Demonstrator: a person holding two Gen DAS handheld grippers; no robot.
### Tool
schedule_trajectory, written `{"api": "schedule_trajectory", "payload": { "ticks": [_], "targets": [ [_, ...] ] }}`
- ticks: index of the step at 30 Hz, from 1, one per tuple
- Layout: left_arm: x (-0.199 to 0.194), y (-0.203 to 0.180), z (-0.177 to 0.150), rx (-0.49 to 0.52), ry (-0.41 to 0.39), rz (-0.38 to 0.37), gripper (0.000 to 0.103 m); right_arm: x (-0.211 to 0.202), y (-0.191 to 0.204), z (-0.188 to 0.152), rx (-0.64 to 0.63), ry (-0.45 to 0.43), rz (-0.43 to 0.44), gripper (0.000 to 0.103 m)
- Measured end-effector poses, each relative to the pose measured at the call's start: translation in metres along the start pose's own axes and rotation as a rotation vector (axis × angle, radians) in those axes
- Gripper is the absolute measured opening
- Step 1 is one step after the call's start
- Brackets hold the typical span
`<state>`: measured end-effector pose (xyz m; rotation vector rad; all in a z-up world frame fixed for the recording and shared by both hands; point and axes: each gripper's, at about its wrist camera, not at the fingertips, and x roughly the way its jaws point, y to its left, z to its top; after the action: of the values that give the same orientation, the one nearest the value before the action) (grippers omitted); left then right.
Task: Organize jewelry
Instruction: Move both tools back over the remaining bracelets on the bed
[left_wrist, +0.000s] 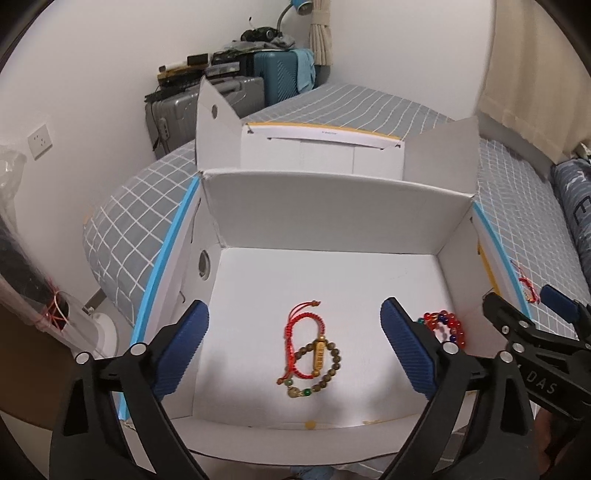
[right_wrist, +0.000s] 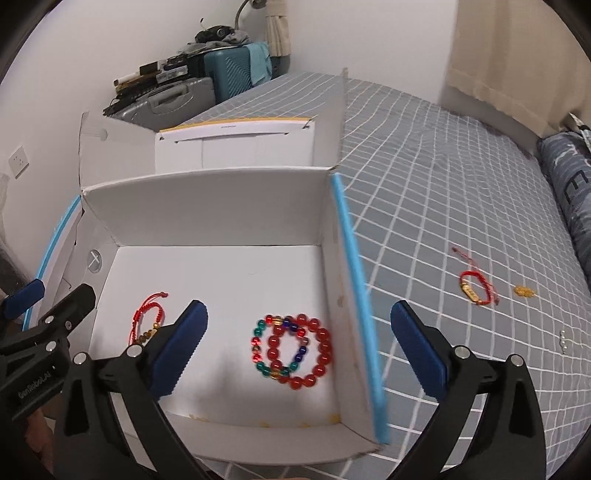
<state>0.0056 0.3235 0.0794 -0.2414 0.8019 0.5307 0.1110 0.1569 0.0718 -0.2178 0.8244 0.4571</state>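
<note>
Jewelry split between a white cardboard box (left_wrist: 325, 206) and the grey checked bedspread (right_wrist: 461, 177) beneath it. On the box floor, left part: red cord bracelet (left_wrist: 306, 332) overlapping a brown bead bracelet (left_wrist: 325, 373) with a gold tube charm. On the right part, near the blue-edged wall: red bead bracelet (right_wrist: 314, 354) overlapping a multicoloured bead bracelet (right_wrist: 266, 350). Outside on the bedspread, well apart from the box: second red cord bracelet (right_wrist: 476, 288) with a gold charm, a small gold trinket (right_wrist: 522, 291) just beside it, a few tiny pale beads (right_wrist: 563, 341) nearer the camera.

Left gripper (left_wrist: 295, 354) above the cord-and-brown pair, jaws spread wide, nothing gripped. Right gripper (right_wrist: 295, 350) above the bead bracelets, jaws likewise spread wide and empty, one blue pad over the box, the other over the bedspread outside the wall. Suitcases (left_wrist: 236, 92) stacked against the far wall.
</note>
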Motion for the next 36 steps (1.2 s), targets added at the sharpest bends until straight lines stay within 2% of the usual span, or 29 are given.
{"api": "schedule_trajectory", "payload": {
  "ticks": [10, 25, 36],
  "targets": [
    [-0.014, -0.048, 0.001, 0.040, 0.003, -0.068, 0.096, -0.037, -0.063, -0.015, 0.041, -0.015, -0.083, 0.095],
    [-0.032, -0.172, -0.014, 0.204, 0.005, -0.190, 0.097, -0.081, -0.181, -0.061, 0.162, 0.002, -0.198, 0.095],
    [-0.003, -0.269, -0.014, 0.302, 0.080, -0.264, 0.097, -0.085, -0.250, -0.104, 0.236, 0.061, -0.237, 0.095]
  ]
}}
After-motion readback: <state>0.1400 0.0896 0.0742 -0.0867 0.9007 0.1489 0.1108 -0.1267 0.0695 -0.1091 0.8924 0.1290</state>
